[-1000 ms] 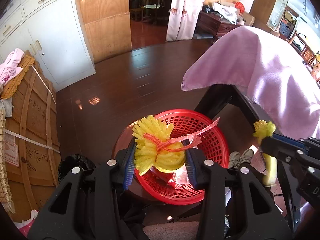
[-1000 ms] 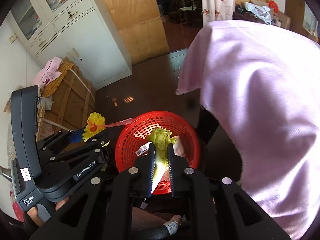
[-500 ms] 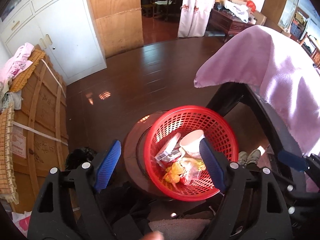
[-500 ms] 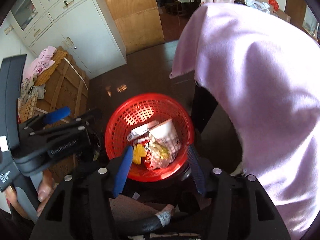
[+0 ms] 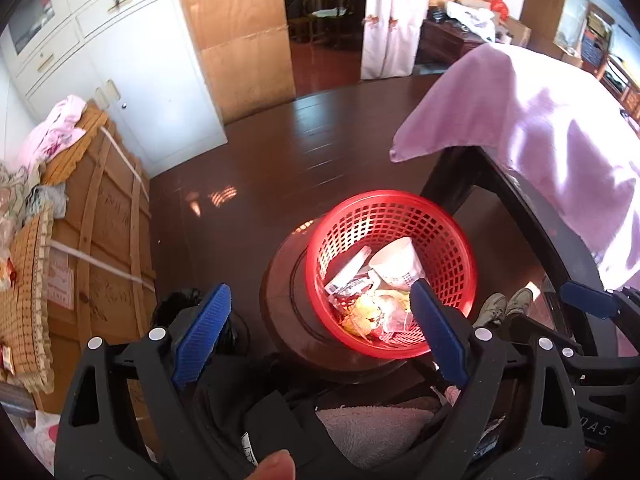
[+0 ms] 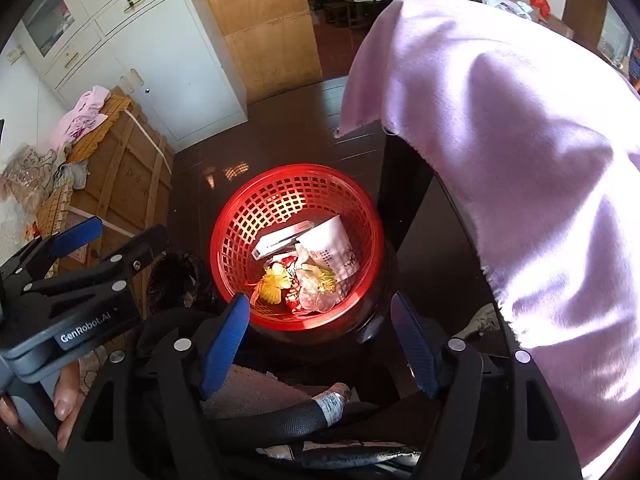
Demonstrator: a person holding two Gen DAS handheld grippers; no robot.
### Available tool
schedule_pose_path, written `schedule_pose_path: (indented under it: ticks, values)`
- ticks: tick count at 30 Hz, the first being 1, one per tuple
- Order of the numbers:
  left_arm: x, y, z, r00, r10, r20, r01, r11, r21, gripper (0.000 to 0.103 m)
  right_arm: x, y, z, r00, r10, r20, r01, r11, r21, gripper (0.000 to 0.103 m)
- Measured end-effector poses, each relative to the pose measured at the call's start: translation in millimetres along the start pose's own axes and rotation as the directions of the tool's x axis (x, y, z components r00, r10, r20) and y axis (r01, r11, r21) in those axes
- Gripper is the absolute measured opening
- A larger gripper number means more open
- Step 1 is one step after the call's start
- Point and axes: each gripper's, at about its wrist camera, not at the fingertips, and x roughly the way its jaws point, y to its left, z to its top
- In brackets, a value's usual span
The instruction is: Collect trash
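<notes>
A red mesh basket (image 5: pixel 452 236) (image 6: pixel 240 220) stands on a round dark stool (image 5: pixel 288 320). Inside lie a yellow tassel flower (image 6: pixel 274 286) (image 5: pixel 366 310), a pale leafy scrap (image 6: pixel 320 276), a white paper cup (image 5: pixel 394 262) (image 6: pixel 334 248), a white box (image 6: pixel 282 240) and crumpled wrappers. My left gripper (image 5: pixel 318 300) hovers over the basket's near left side, its jaws opening with nothing between them. My right gripper (image 6: pixel 320 308) hangs above the basket's near rim, its jaws also opening and holding nothing. The left gripper (image 6: pixel 76 248) also shows at the left of the right wrist view.
A table draped in a pink cloth (image 5: pixel 540 128) (image 6: pixel 520 160) stands at the right. A strapped wooden crate (image 5: pixel 92 240) with clothes on it sits at the left, before white cabinets (image 5: pixel 132 72). Dark wooden floor (image 5: pixel 280 160) stretches beyond the basket. Shoes (image 5: pixel 504 306) show under the table.
Both grippers have opened wide. The yellow flower left the left gripper and the leafy scrap left the right gripper; both now lie in the basket. Both hands have drawn back slightly.
</notes>
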Motion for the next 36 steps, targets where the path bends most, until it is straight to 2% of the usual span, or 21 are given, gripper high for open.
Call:
schedule_pose_path:
  ticks: [8,36]
  values:
    - [-2.5,-1.5,2.6,1.0,-0.015,0.016,0.015,1.0,-0.003,0.089,-3.5,0.0,-2.1,0.999,-0.039,0.009,0.039,0.999,0.008,0.076]
    - [-2.5,-6.9,2.2,1.0,0.001,0.027,-0.002,1.0,0.012,0.089,-0.8,0.3,-2.1,0.999,-0.044,0.002,0.044,0.999,-0.004,0.077]
